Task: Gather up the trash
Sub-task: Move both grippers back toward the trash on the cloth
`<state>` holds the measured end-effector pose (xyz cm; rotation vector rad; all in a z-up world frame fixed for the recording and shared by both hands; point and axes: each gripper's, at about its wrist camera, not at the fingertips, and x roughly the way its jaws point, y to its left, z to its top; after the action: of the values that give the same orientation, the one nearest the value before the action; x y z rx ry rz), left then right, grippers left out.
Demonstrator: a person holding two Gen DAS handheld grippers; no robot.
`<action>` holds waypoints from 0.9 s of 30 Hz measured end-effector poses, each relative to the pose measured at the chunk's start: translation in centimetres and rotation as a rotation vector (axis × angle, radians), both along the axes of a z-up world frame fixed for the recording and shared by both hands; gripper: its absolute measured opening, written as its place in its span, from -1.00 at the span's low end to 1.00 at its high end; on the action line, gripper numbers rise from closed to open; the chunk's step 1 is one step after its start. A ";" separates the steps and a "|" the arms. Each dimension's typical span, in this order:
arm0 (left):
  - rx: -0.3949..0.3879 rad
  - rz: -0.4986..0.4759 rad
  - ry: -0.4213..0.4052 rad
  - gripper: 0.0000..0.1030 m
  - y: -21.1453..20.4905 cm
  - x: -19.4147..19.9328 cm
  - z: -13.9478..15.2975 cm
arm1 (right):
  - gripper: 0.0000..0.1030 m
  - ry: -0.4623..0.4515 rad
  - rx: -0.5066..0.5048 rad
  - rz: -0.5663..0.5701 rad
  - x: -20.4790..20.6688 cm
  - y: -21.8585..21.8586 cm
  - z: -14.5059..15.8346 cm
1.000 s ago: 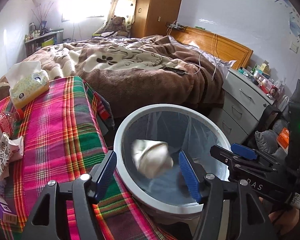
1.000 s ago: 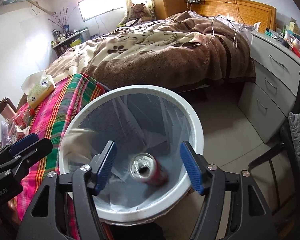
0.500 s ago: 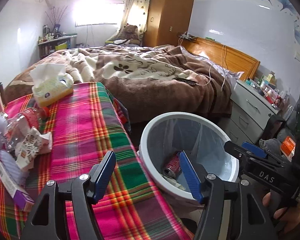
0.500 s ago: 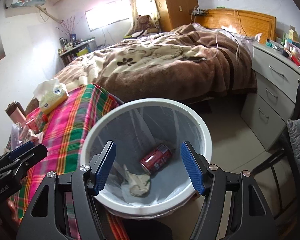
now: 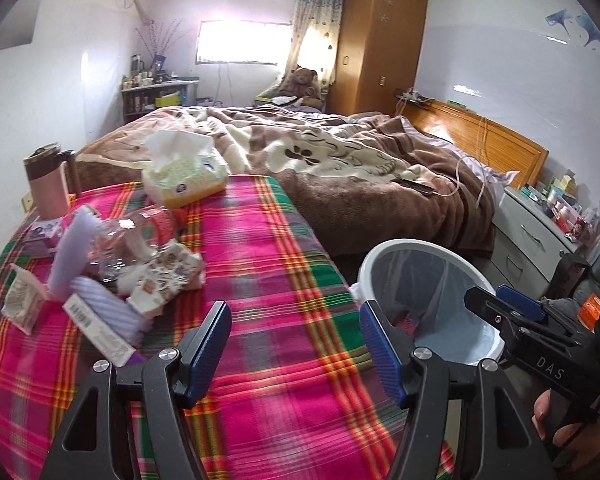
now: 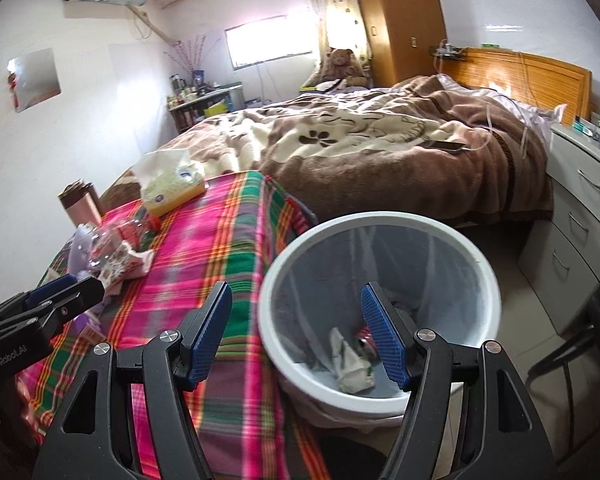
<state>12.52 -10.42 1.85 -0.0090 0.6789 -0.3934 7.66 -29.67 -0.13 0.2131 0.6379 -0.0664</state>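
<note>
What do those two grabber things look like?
Both the left gripper and right gripper are black frames with silver screws and two fingers tipped by ribbed blue pads. White letters mark their sides: "DAS" on the right, "GenRobot.AI" on the left.

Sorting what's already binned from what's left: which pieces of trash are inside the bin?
The crumpled paper wad and the red can lie at the bottom of the white bin; the clear plastic bottle and printed wrappers lie on the plaid tablecloth.

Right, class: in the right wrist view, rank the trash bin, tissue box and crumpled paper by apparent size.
1. Trash bin, clearly largest.
2. Tissue box.
3. Crumpled paper in the bin.
The last two look close, and the paper is nearer the camera, so their order is unsure.
</note>
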 end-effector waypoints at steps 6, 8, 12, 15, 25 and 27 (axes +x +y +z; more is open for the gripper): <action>0.009 0.075 -0.008 0.29 3.7 -0.3 -0.4 | 0.33 -0.002 0.009 0.077 0.5 2.7 -0.3; 0.014 0.101 -0.010 0.29 5.3 -0.4 -0.6 | 0.33 -0.007 0.011 0.112 0.7 3.9 -0.4; 0.000 0.161 -0.005 0.29 8.6 -0.1 -0.9 | 0.33 -0.019 -0.006 0.190 1.1 6.9 -0.8; 0.006 0.219 -0.001 0.29 11.1 0.3 -1.3 | 0.33 -0.006 -0.027 0.247 1.6 9.1 -1.1; -0.001 0.350 0.011 0.29 18.7 1.4 -1.9 | 0.33 0.028 0.003 0.376 3.3 14.1 -1.6; -0.001 0.360 0.016 0.29 19.8 1.8 -2.0 | 0.33 0.039 0.001 0.392 3.8 15.2 -1.8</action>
<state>14.35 9.35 -0.15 -0.1340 0.6775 -0.0477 11.46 -14.44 -1.96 0.0846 0.7086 0.3079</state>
